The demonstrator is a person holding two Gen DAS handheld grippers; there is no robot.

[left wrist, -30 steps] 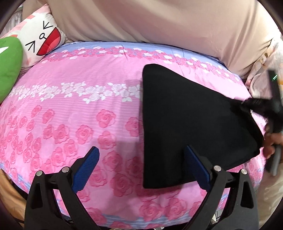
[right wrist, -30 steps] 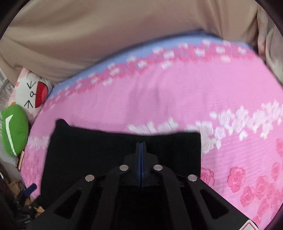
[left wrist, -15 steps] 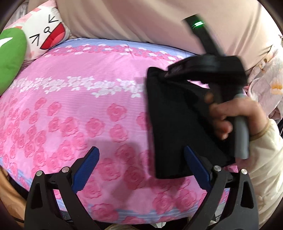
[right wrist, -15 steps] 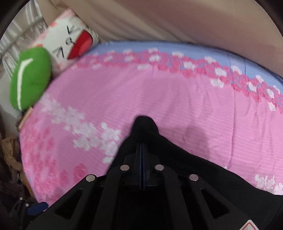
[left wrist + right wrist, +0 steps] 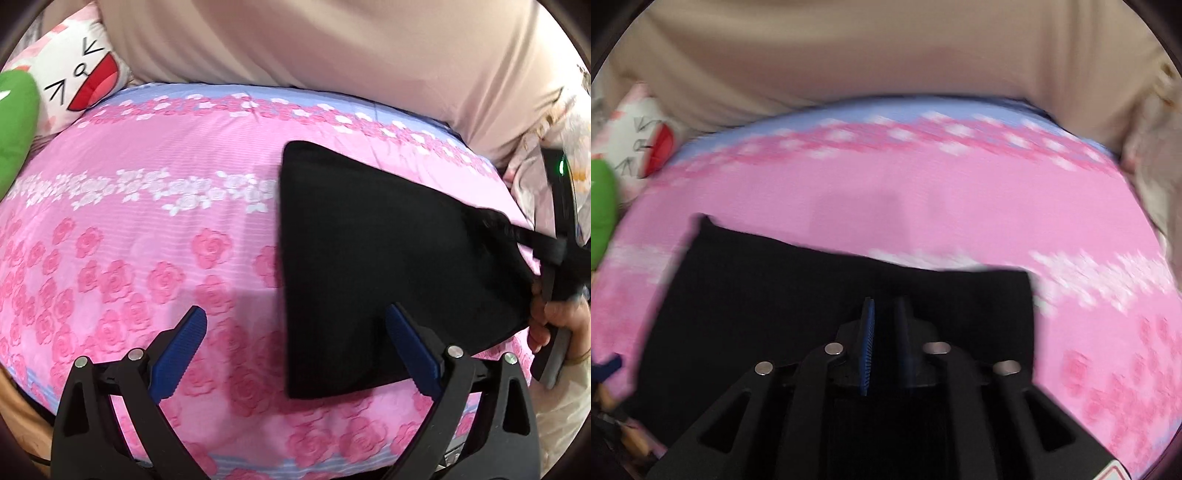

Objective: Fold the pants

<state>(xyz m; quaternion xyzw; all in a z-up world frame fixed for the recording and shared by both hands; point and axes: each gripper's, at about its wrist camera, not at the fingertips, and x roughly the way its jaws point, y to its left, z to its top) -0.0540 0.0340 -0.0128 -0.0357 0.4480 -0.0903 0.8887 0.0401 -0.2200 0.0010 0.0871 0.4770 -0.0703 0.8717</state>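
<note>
Care is needed at the near edge first: the left hand-held gripper [image 5: 295, 314] is held wide open above the bed [image 5: 147, 221], nothing grasped, its right finger over the pants [image 5: 369, 258]. The pants lie folded on the bed's right half. Their right corner is drawn taut to the right hand-held gripper [image 5: 884, 306], which is clamped on it, its jaws having just closed further with cloth between them. The corner should be carried low and laid squarely over the far edge, so that no creases are trapped.
</note>
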